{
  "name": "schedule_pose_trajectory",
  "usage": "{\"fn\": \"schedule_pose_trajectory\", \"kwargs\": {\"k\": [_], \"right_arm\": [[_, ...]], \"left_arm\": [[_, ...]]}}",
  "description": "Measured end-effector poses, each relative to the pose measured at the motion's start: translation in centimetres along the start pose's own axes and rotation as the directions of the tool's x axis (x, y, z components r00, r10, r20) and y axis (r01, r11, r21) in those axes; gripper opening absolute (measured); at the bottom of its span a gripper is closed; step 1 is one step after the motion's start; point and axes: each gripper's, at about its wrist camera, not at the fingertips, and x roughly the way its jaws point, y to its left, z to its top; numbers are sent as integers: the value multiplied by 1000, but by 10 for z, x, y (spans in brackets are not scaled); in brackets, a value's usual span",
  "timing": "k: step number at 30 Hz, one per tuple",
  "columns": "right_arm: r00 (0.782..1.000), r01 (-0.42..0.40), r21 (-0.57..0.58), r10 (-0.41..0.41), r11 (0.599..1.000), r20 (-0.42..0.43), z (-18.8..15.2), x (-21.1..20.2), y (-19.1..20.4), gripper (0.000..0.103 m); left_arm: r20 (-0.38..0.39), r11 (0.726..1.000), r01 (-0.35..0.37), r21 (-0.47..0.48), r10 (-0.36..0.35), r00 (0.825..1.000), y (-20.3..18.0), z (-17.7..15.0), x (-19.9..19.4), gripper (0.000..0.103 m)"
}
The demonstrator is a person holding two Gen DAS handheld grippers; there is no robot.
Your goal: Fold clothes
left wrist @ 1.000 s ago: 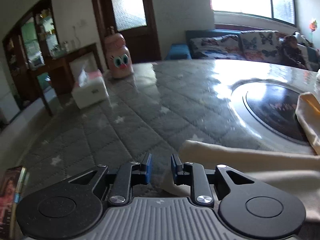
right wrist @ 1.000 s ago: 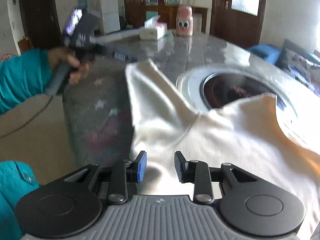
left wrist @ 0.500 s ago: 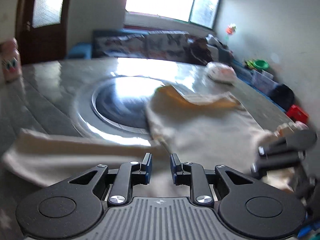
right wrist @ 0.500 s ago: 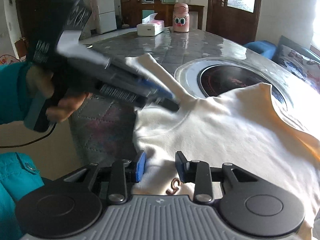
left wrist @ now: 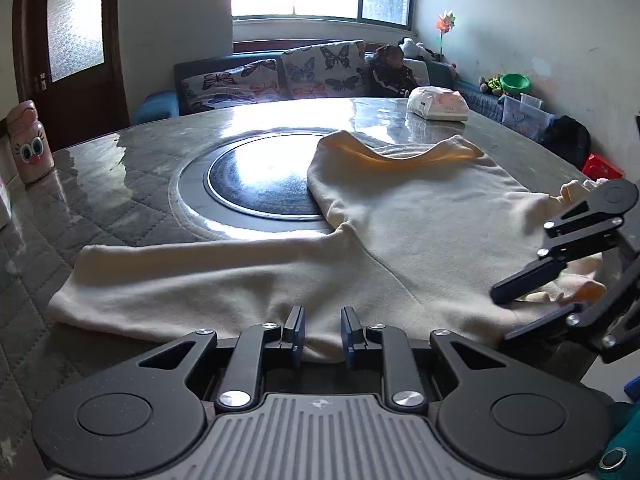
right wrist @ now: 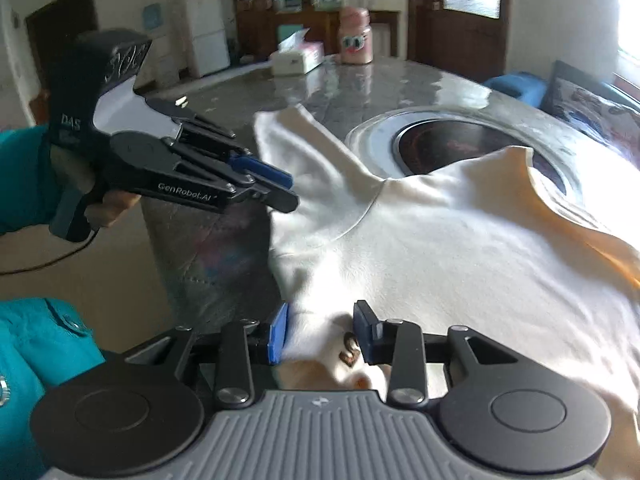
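At the near edge of the bench (left wrist: pixel 120 184), left gripper (left wrist: pixel 322 334) hangs over the cream sweatshirt (left wrist: pixel 420 232), its blue pads a narrow gap apart with nothing pinched between them; cloth lies below and beyond the tips. A second ago this gripper faced the pink bottle (left wrist: pixel 30 144) and tissue box at the far left, with only a sleeve edge in view; now it faces the window and sofa, with the whole sleeve (left wrist: pixel 180 280) stretched flat leftward before it. Bottle sits at the frame's left edge.

Right gripper (right wrist: pixel 323 332) has its jaws opening, wider than a second ago; the sweatshirt's hem with a brown printed mark sits between the pads, which do not press on it. From this view the left gripper (right wrist: pixel 272 188), held by a hand (right wrist: pixel 112 204) in a teal sleeve, is close over the sleeve seam; earlier it was farther back by the bench's edge.

Sweatshirt lies spread on the bench, its far shoulder over the dark round inset (left wrist: pixel 260 184).
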Motion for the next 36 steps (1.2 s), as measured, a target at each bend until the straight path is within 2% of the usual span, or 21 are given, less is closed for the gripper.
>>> {"fn": "schedule_pose_trajectory", "kwargs": {"k": [5,8,13,15,18,22,26,29,33,34,36], "right_arm": [[995,70,149,-79,986,60,-13,-37,-31,35],[984,149,262,-170,954,60,-29,-55,-55,35],[954,273,388,-299,880,7,-68,-80,-85,35],[943,307,413,-331,858,-13,-79,-86,-91,35],[919,369,446,-391,816,-46,-100,-95,-105,35],[860,477,471,-504,742,-77,-112,-111,-128,35],[738,642,475,-653,601,-170,-129,-132,-153,35],[618,754,459,-744,470,-254,-142,-145,-168,35],[583,751,516,-780,412,-225,-144,-163,-173,35],[586,745,515,-786,425,-198,-141,-164,-169,35],[606,727,498,-782,473,-143,-131,-161,-160,36]], "left_arm": [[57,999,25,34,-27,998,-7,15,-11,23],[88,996,59,59,-64,994,-20,29,-8,23],[122,985,152,80,-161,979,-44,50,9,23],[110,975,201,93,-211,971,-57,54,20,28],[54,956,263,129,-272,961,-77,51,37,28],[-23,927,334,171,-335,942,-93,36,44,28],[-77,912,369,177,-362,929,-97,21,43,28],[-76,904,380,197,-373,925,-97,13,35,33],[-84,894,398,206,-389,917,-94,15,27,33],[-84,890,403,212,-394,915,-94,16,25,33],[-73,886,404,230,-398,915,-94,21,20,34]]}}
